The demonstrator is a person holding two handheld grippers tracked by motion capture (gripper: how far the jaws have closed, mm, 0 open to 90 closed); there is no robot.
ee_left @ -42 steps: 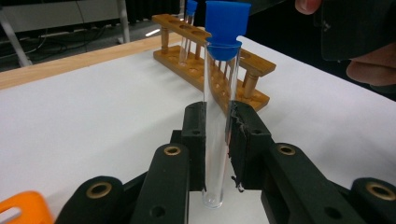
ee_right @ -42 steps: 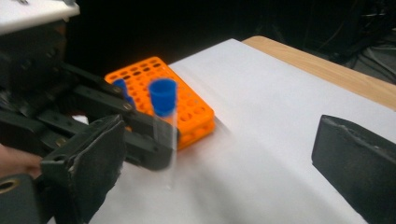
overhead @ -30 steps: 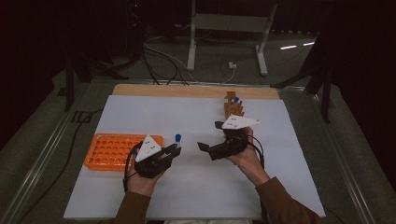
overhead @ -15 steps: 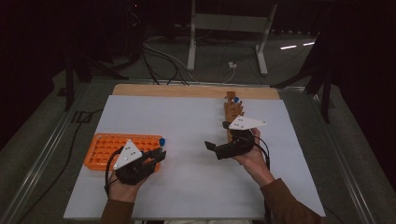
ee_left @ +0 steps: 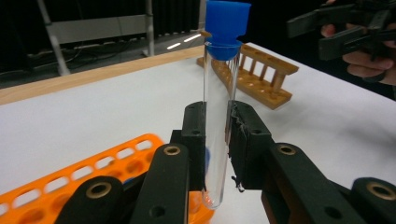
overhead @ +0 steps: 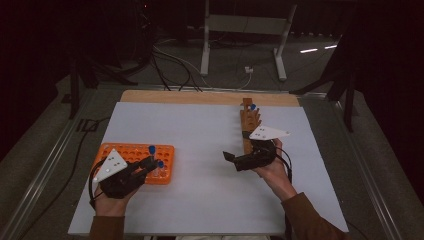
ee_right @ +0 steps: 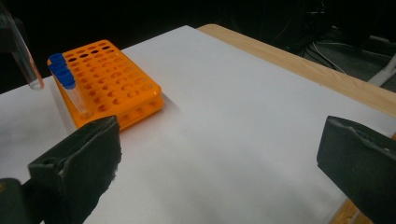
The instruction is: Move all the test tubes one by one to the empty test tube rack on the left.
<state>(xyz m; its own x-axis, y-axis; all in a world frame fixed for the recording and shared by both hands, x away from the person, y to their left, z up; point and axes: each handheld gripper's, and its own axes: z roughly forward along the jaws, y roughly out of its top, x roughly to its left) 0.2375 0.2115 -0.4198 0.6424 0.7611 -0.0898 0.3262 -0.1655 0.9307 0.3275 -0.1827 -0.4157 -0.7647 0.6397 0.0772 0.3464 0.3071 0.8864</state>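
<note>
My left gripper (ee_left: 216, 140) is shut on a clear test tube with a blue cap (ee_left: 217, 116), held upright. In the high view this gripper (overhead: 150, 164) holds the tube (overhead: 160, 165) over the right end of the orange tube rack (overhead: 127, 150). Blue-capped tubes (ee_right: 70, 88) stand in that rack's near corner. My right gripper (ee_right: 219, 158) is open wide with nothing between its jaws. In the high view it (overhead: 231, 157) hovers beside the wooden tube rack (overhead: 248, 125), which holds a blue-capped tube (overhead: 253, 106) at its far end.
A white mat (overhead: 200, 135) covers the wooden table (overhead: 200, 96). Bare mat lies between the two racks. Cables and metal stand legs (overhead: 205, 45) lie on the floor beyond the table's far edge.
My left hand has carried the tube leftward, from the middle of the mat to the orange rack's right end. The right hand has stayed nearly still.
</note>
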